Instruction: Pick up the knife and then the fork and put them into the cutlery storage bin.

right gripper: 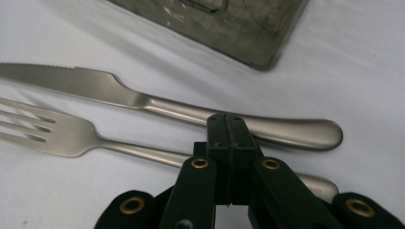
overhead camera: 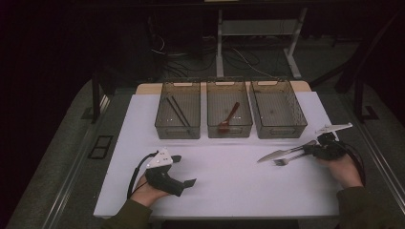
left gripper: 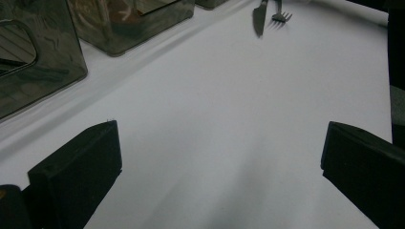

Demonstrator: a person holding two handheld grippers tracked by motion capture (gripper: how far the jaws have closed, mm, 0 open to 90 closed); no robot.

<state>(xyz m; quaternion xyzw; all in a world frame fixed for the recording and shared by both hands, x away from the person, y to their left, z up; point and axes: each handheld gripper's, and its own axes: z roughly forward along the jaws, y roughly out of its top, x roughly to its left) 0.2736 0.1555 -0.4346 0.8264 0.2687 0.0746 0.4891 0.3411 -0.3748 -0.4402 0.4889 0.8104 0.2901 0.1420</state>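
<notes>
Right gripper (right gripper: 227, 125) clenched, jaws pressed together over the fork (right gripper: 67, 136) handle, nothing visibly between the pads. Knife (right gripper: 143, 98) lies just beyond the tips, parallel. Left gripper (left gripper: 215, 157) spread wide, well apart from both.

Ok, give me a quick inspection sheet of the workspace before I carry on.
Surface: white tabletop, bare in the middle.
Job's things: steel table knife and steel fork side by side; black chopsticks in left clear grey bin; red spoon in middle bin; right bin empty.
Clutter: nothing seen.
Grippers: left gripper open, nothing between; right gripper shut over the fork's handle, grip unclear.
Cables: black cable loops from each gripper.
Surroundings: dark room, white desk frame, floor wires.
</notes>
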